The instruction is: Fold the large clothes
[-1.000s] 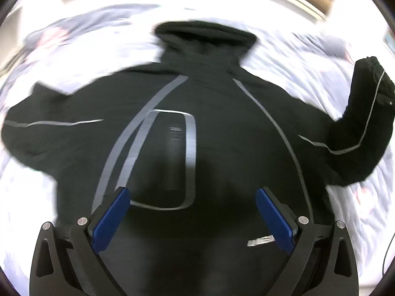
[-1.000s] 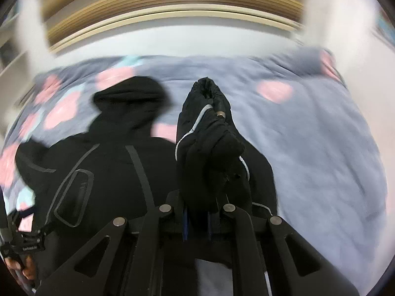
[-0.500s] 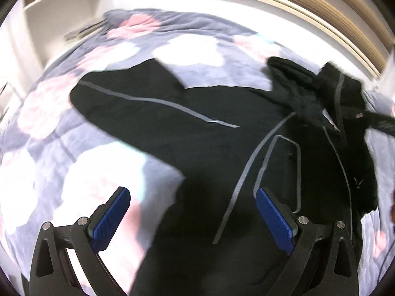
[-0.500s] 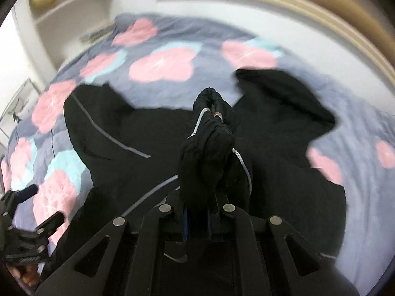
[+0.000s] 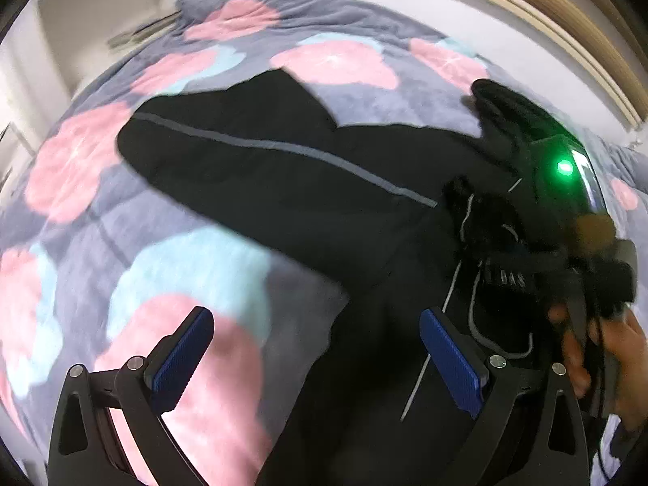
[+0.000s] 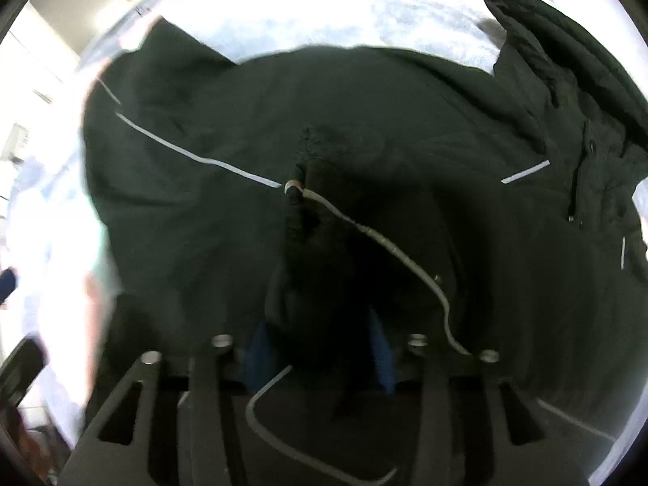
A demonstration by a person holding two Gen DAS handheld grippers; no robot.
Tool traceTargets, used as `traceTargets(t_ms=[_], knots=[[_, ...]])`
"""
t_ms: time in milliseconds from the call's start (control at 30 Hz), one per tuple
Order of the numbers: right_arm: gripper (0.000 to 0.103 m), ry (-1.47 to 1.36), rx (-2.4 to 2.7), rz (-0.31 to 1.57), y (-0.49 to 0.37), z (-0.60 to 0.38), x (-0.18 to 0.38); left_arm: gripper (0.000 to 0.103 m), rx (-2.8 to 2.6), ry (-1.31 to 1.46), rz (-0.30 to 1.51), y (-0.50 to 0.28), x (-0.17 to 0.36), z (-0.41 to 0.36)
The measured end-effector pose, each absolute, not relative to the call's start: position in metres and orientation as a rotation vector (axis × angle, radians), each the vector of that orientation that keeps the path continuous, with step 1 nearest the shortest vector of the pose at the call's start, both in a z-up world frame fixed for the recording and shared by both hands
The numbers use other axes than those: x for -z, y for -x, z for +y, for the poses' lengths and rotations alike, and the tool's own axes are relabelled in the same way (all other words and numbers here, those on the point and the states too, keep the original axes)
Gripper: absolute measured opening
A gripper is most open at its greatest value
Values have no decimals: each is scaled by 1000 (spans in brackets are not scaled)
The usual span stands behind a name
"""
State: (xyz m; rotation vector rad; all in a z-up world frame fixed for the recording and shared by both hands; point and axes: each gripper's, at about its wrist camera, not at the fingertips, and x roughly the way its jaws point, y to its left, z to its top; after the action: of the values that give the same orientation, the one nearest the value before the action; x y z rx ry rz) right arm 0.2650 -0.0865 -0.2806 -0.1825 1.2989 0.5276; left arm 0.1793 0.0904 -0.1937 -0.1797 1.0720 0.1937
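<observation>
A black jacket (image 5: 283,186) with thin grey stripes lies spread on a flowered blanket (image 5: 194,267). My left gripper (image 5: 316,360) is open and holds nothing; it hangs over the jacket's left edge, below the outstretched sleeve (image 5: 210,150). My right gripper (image 6: 320,348) points down at the jacket body (image 6: 194,210). Its jaws are opening, and the bunched cuff of the other sleeve (image 6: 324,259) lies loose between the blue pads (image 6: 382,358), folded across the chest. The hood (image 6: 567,81) lies at the upper right.
In the left wrist view the right gripper's body (image 5: 567,186), with a green light, and the hand (image 5: 619,348) holding it fill the right side. A white shelf unit (image 5: 93,20) stands beyond the bed's far left corner. A pale wall borders the bed's far side.
The right gripper swung down and across with the sleeve, laying it over the jacket's chest, and its shut jaws have parted. The left gripper shifted left, towards the spread sleeve.
</observation>
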Motion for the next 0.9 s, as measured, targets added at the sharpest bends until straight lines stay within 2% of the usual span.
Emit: traceTargets(t_ms=[200,333,433,633,667,700,733,767,900], knots=[[53,87,-495,1207,-246,-167,225,101,-31,232,1060,-219,193,79],[60,79,-295,1184,-238,-233,220,101,130,316,1085,-250,209,67],[60,20,-160,1243,-238,-296,234,100,214,376,1113,-276,229,57],[60,-35,-51,1280,-220,-350,253,73,307,467,1229,-317,270,36],[60,-41,-49,1287,-226,-350,255,62,310,474,1248,-321,276,34],[60,-46,-49,1291,-225,-352,256,41,325,484,1259,-325,280,31],[60,-45,-47,1292,-222,-358,257,26,344,492,1263,-328,283,27],[60,-39,-40,1288,-221,-360,256,18,341,491,1259,-329,282,24],[60,-37,-38,1232,-223,-367,242,17,363,478,1118,-318,235,29]])
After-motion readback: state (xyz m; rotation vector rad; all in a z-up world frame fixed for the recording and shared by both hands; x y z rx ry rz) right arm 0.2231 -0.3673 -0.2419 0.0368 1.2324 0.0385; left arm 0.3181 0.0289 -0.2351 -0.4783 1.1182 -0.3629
